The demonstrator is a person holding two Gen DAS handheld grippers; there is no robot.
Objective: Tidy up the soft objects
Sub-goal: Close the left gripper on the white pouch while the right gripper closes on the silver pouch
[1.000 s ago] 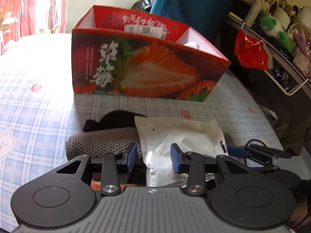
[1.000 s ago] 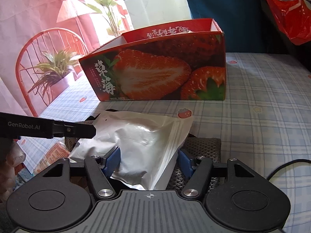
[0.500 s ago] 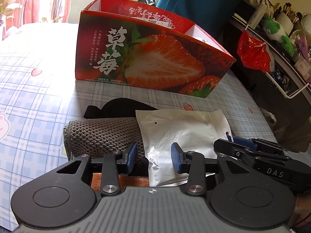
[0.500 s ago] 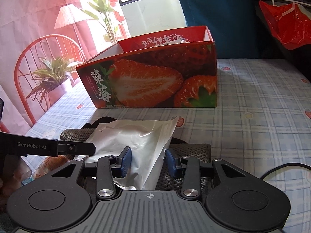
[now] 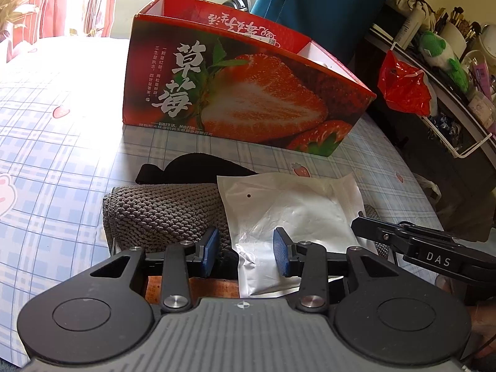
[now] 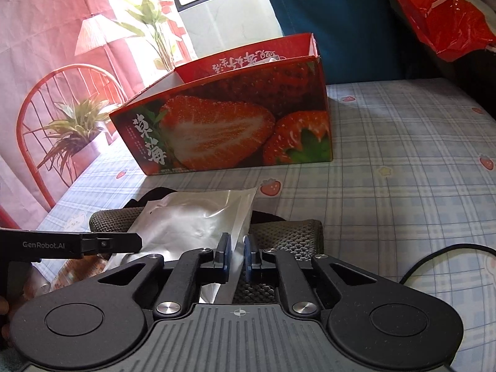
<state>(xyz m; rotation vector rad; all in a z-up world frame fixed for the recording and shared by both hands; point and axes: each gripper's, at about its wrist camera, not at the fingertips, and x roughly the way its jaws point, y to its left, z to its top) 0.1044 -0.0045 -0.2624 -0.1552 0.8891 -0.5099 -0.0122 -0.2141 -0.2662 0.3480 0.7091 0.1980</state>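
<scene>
1. One white pouch (image 5: pixel 288 204) lies in the lower middle of both views, flat on top of a grey knitted cloth (image 5: pixel 164 207), with a black fabric piece (image 5: pixel 198 167) poking out behind them.
2. The right gripper (image 6: pixel 237 255) has its fingers together on the pouch's near right edge; the thin film is pinched between the blue pads. Taking it by the edge looks sensible, since the pouch is limp and offers no firm body to seize.
3. The left gripper (image 5: pixel 245 252) has its fingers apart, straddling the pouch's near left corner without pressing on it. I judge it is waiting there to steady the stack or take its own hold.
4. The strawberry box (image 5: pixel 248 93) stands open-topped just beyond the pile, in the upper middle of the frame, and seems the likely place for these soft things; a divider shows inside it.
5. Everything sits on a blue checked sheet (image 6: pixel 403 155) printed with small strawberries.
6. Around it: a red plastic bag (image 5: pixel 403 90) hanging at upper right of the left view, a cluttered shelf (image 5: pixel 458 62) beyond it, and a red chair (image 6: pixel 62 93) with a potted plant (image 6: pixel 74 130) at the left of the right view.
</scene>
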